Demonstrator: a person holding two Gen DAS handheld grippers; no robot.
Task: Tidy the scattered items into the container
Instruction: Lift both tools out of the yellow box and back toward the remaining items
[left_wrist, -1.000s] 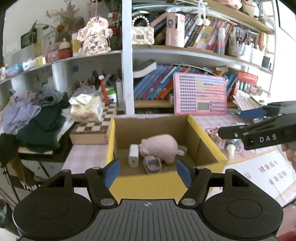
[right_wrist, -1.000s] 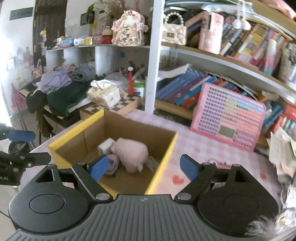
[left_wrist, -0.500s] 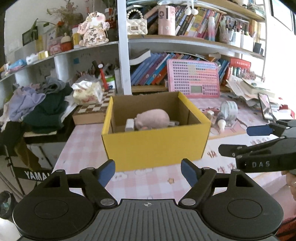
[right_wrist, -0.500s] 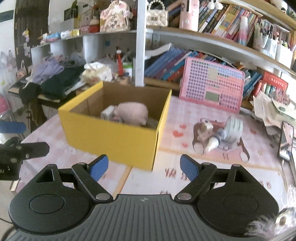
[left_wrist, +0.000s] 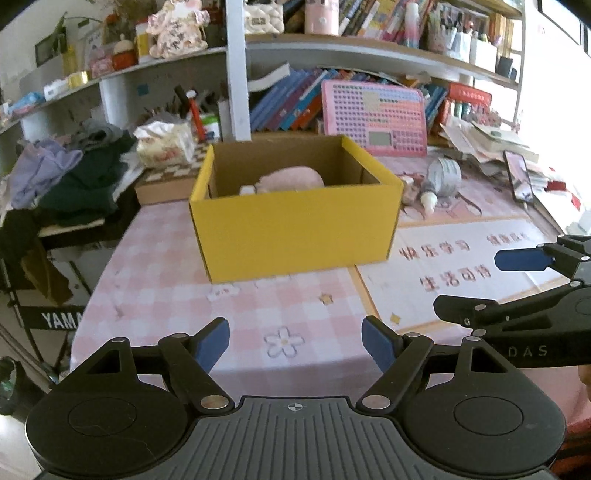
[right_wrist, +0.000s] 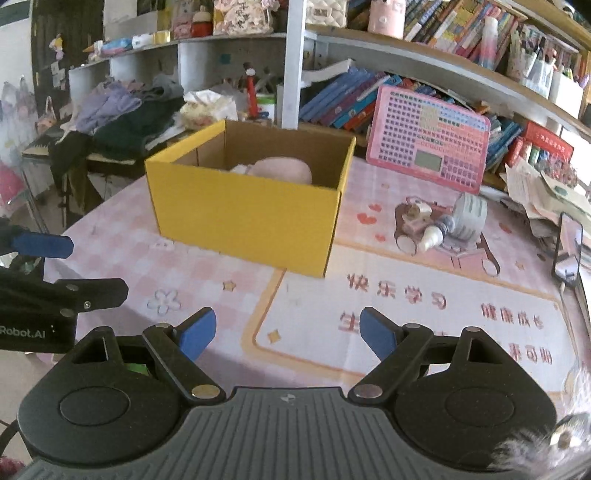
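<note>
Now: open yellow cardboard box (left_wrist: 295, 225) holds pink plush toy (left_wrist: 291, 178) | left gripper (left_wrist: 295, 341) "Robot.AI", wide open, empty | right gripper (right_wrist: 288, 334) "DAS", likewise.

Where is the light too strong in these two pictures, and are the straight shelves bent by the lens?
Left wrist view: the window side at upper right is washed out behind the shelf, which bows. Right wrist view: the shelf curves down to the right; the upper left edge is overexposed; the yellow box looks sharp.
</note>
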